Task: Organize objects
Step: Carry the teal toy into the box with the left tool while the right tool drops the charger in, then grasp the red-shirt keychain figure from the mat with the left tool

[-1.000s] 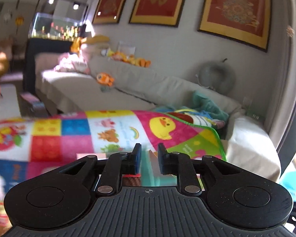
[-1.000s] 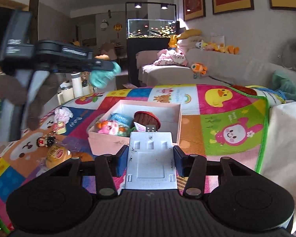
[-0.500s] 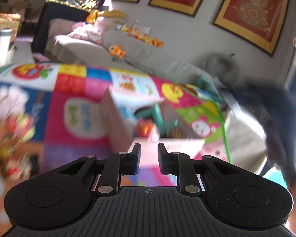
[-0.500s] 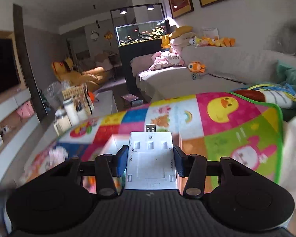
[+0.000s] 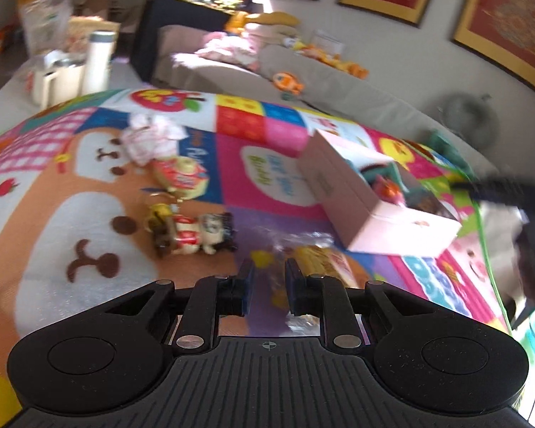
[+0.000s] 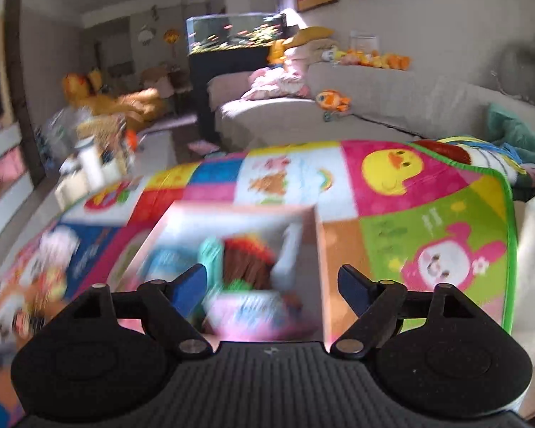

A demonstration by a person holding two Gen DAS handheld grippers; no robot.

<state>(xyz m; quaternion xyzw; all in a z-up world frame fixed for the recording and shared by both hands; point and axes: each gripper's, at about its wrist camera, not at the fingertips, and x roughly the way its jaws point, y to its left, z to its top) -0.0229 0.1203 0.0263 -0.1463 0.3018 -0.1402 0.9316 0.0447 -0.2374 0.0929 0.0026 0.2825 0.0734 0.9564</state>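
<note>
An open pink box (image 5: pixel 342 192) stands on the colourful play mat (image 5: pixel 89 178), with toys inside it. My left gripper (image 5: pixel 269 278) hangs low over a crinkly clear-and-yellow packet (image 5: pixel 324 264). Its jaws are almost together and nothing is between them. Left of it lie small figure toys (image 5: pixel 192 232), a round red-and-yellow packet (image 5: pixel 180 178) and a pink-white bundle (image 5: pixel 149 139). My right gripper (image 6: pixel 271 281) hovers over the pink box (image 6: pixel 319 249) with its jaws opening and nothing gripped. A pale grey plate (image 6: pixel 289 246) is blurred inside the box, beside a teal toy (image 6: pixel 210 253) and a brown cupcake toy (image 6: pixel 249 260).
A grey sofa (image 6: pixel 392 107) with plush toys runs behind the mat. A fish tank on a black cabinet (image 6: pixel 232 42) stands at the back. A white bottle and containers (image 5: pixel 96 60) sit past the mat's far left edge. The mat's green edge (image 6: pixel 510 232) drops off at right.
My right gripper let go of the grey plate and its jaws spread while it dipped towards the box. My left gripper swung from the sofa down and left over the toys on the mat.
</note>
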